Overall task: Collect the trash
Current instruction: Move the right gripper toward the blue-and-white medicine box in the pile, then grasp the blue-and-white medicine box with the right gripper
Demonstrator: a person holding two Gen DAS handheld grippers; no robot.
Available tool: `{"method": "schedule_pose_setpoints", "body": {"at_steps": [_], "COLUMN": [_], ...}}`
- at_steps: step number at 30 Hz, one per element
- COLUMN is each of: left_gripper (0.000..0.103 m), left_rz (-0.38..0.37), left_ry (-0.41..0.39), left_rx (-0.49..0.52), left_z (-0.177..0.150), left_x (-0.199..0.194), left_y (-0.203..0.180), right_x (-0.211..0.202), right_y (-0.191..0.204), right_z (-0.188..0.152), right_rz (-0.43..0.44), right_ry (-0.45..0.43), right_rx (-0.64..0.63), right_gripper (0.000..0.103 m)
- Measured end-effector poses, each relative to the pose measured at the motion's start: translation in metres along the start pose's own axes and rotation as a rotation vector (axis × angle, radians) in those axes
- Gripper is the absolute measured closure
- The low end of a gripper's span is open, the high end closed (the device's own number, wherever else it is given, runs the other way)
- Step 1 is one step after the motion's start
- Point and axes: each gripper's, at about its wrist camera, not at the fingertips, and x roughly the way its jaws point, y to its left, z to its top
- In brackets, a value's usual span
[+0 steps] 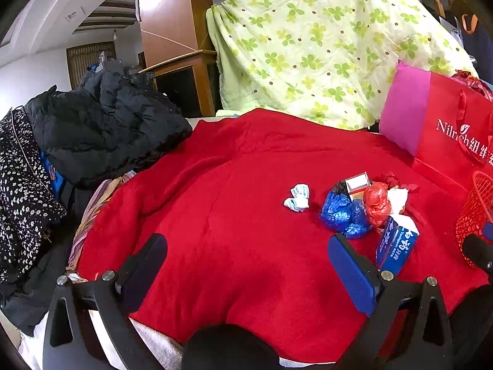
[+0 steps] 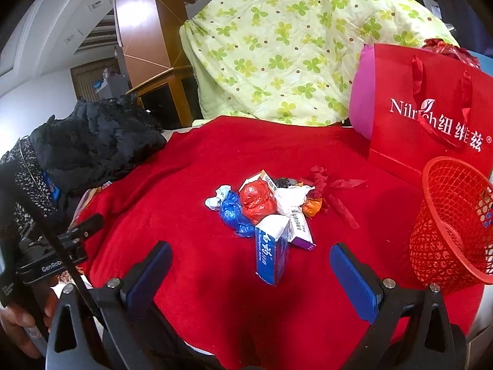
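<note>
- Both tools released and empty: left tool (image 1: 246, 265) jaws spread wide over bare red blanket (image 1: 215, 215); right tool (image 2: 251, 265) jaws spread, lined up on the trash pile.
- Trash sits in one cluster mid-bed, toward the right edge: blue toothpaste box (image 2: 272, 252) nearest, lying on end-ish and tilted; behind it the blue plastic wad (image 2: 234, 212), red plastic wad (image 2: 257, 202), white crumpled paper (image 2: 291, 199), a small orange wrapper (image 2: 311, 206) and a purple-edged box (image 2: 303, 234).
- Stray crumpled tissue (image 1: 297, 197) lies just left of the pile, apart from it; red paper scraps (image 2: 332, 194) lie on the pile's far right.
- Target: red mesh basket (image 2: 453, 225) at the bed's right edge, tipped with its mouth leaning toward the pile. Red gift bag (image 2: 431, 117) stands behind it.
- Judgement: step in hand is the first pick. The right tool takes the toothpaste box: nearest, rigid, already between the jaw lines.
- Grip across the box's narrow faces, mid-length, so it doesn't pivot.
- Blanket is soft; don't press down hard, or the pads catch fabric.
- Risk: the basket is light and tilted, so drop from above the rim and don't nudge it.
- Left tool suits the stray tissue, closest to its side.
</note>
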Motion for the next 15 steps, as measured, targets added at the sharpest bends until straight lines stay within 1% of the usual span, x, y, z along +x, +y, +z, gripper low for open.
{"method": "schedule_pose_setpoints", "body": {"at_steps": [3,8,10,11,12,15], "left_gripper": [0.000,0.000,0.000,0.000,0.000,0.000], "left_rz": [0.002,0.001,-0.005,-0.007,-0.008,-0.013], "left_ry": [0.019,0.062,0.084,0.096,0.109,0.143], "left_rx": [-0.001,-0.003,-0.005,-0.006,-0.006,-0.010], "left_z": [-0.005,-0.019,-0.024,-0.027,-0.029,-0.034], "left_x": [0.009,0.027,0.035,0.039,0.044,0.056], "left_y": [-0.001,-0.004,-0.004,-0.005,-0.006,-0.005], "right_x": [0.011,0.035,0.048,0.056,0.065,0.089], "right_y": [-0.003,-0.013,-0.017,-0.019,-0.021,-0.023], "right_z": [-0.001,-0.007,-0.009,-0.011,-0.012,-0.015], "right_rz": [-0.009,-0.021,-0.026,-0.023,-0.021,-0.031], "right_ry": [0.002,0.042,0.068,0.081,0.096,0.120], "right_rx": [0.005,0.037,0.040,0.042,0.043,0.031], "right_gripper": [0.001,0.010,0.020,0.022,0.024,0.024]}}
